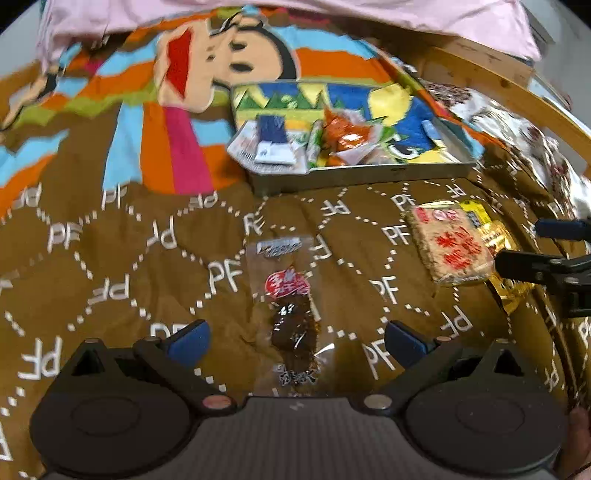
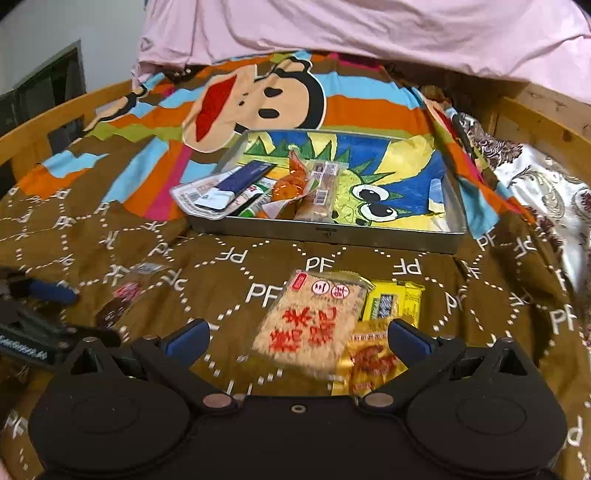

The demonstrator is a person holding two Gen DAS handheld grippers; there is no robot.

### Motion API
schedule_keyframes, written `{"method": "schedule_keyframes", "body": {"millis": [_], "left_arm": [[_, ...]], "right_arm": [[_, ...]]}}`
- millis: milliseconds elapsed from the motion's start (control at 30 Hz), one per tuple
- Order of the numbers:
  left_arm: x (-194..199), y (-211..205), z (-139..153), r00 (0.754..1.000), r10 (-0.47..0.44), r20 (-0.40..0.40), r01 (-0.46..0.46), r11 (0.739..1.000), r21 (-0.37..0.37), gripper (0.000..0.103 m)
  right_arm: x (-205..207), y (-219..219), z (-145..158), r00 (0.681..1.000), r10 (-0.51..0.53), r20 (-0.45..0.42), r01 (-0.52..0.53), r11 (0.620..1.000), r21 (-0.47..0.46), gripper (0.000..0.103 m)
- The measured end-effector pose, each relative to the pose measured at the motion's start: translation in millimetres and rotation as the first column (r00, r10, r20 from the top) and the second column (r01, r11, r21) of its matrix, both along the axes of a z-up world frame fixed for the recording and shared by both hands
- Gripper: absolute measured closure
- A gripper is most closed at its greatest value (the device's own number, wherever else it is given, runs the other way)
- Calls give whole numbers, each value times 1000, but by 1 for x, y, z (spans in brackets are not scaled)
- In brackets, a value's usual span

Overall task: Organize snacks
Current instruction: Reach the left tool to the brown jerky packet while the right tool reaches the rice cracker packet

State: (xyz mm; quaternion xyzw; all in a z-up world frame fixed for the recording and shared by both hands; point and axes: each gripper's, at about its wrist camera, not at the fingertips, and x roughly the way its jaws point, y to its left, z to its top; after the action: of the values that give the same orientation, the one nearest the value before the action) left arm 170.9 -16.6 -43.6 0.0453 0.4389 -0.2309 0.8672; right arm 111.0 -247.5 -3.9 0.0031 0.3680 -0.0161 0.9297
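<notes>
A metal tray [image 1: 354,176] [image 2: 325,233] with a cartoon liner holds several snack packets at its left end. A clear packet with a dark snack and red label [image 1: 291,317] [image 2: 120,304] lies on the brown quilt between the open fingers of my left gripper [image 1: 295,341]. A beige rice-cracker packet with red characters [image 2: 310,325] [image 1: 452,247] lies between the open fingers of my right gripper [image 2: 297,339], overlapping a yellow packet [image 2: 393,302] and a gold packet [image 2: 373,362]. Both grippers are empty.
The brown "PF" quilt [image 2: 229,266] covers the bed, with a monkey cartoon print [image 2: 258,99] behind the tray. A pink pillow [image 2: 351,33] lies at the back. A wooden bed rail [image 2: 546,122] and patterned cloth [image 2: 535,177] are on the right.
</notes>
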Motion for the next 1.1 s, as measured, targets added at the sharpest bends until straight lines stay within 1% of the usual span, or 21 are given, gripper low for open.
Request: {"method": "schedule_keyframes", "body": {"millis": [100, 133, 200, 367, 500, 567, 633, 667, 700, 733, 767, 800, 867, 933, 1000, 1100], "left_arm": [[10, 6, -8, 996, 50, -75, -54, 997, -46, 1], [12, 8, -10, 995, 62, -83, -67, 996, -56, 1], [14, 10, -10, 994, 73, -82, -78, 995, -63, 1], [17, 7, -13, 996, 64, -64, -67, 997, -45, 1], [15, 5, -15, 997, 58, -50, -61, 996, -57, 3], [15, 4, -16, 997, 62, -46, -65, 996, -58, 5], [16, 4, -17, 997, 64, -42, -66, 996, -54, 13], [16, 4, -16, 997, 66, -38, -68, 996, -53, 16], [16, 4, -16, 997, 68, -34, -70, 996, -55, 21], [16, 5, -16, 997, 71, -35, -73, 996, -59, 24], [17, 5, -16, 997, 71, -37, -73, 995, -63, 26], [16, 5, -15, 997, 71, -38, -73, 995, -64, 30], [16, 5, -16, 997, 65, -36, -67, 996, -56, 34], [14, 3, -15, 998, 56, -29, -57, 998, -41, 40], [12, 1, -14, 999, 45, -23, -46, 998, -36, 42], [12, 2, -13, 999, 45, -29, -46, 998, -43, 42]], "right_arm": [[15, 0, -8, 1000, -16, -10, 16, 1000, 23, 1], [19, 0, -12, 1000, -20, -16, 20, 999, 30, 1], [24, 2, -17, 999, -18, -30, 19, 999, 30, 1], [36, 4, -31, 998, -27, -50, 27, 1000, 1, 1], [49, 5, -45, 996, -35, -78, 37, 999, 29, 1], [55, 8, -53, 995, -42, -85, 42, 999, 6, 1], [58, 12, -59, 996, -40, -81, 38, 999, -16, 1], [57, 13, -60, 997, -36, -70, 35, 999, -14, 2], [56, 13, -61, 997, -33, -68, 32, 999, -8, 3], [56, 14, -61, 997, -26, -70, 26, 1000, -3, 7], [56, 16, -61, 998, -14, -68, 14, 1000, -4, 11], [55, 19, -60, 998, 2, -62, -3, 1000, -12, 12], [53, 25, -60, 997, 42, -57, -43, 999, -27, 13], [52, 31, -59, 996, 75, -54, -77, 996, -35, 14], [50, 36, -59, 993, 102, -54, -104, 994, -40, 16], [47, 43, -55, 986, 150, -68, -151, 988, -12, 17]]}}
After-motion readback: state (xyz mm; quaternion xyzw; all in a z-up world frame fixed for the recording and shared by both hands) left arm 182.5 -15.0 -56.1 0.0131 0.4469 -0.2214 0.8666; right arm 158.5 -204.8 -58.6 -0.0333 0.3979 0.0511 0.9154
